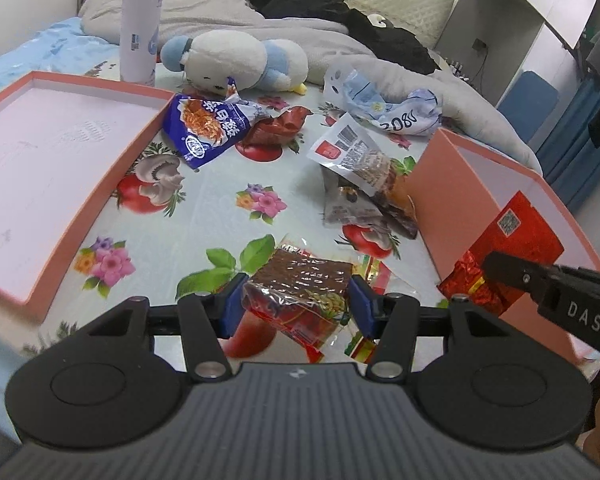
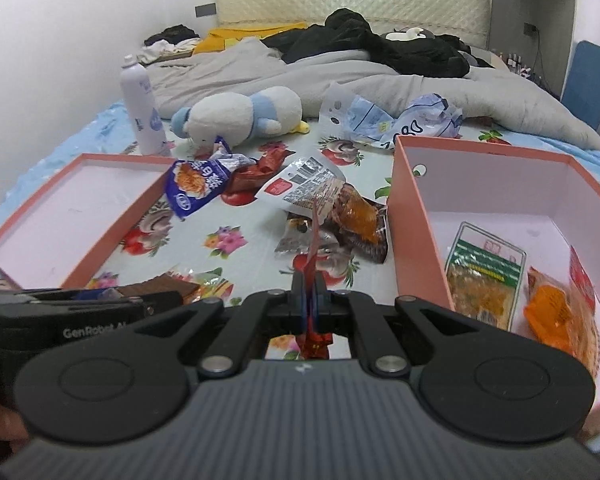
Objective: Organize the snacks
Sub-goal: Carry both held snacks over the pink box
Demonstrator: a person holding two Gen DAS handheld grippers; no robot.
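Left claw [image 1: 296,304]: clamps the brown snack packet [image 1: 300,280] by its side edges, lower centre.
Right claw [image 2: 310,300]: pinched shut on the red foil packet [image 2: 314,240], carrying it edge-on toward the pink box [image 2: 480,208] at right.

brown snack packet [image 1: 300,280] lifted; red packet [image 1: 512,248] over pink box [image 1: 440,184]

Even indoor light, soft shadows, fisheye-bent edges, corners prob. blurred

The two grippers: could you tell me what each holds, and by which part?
Left gripper clamps the brown snack pack by its side edges; right gripper pinches the red packet by its thin lower edge.
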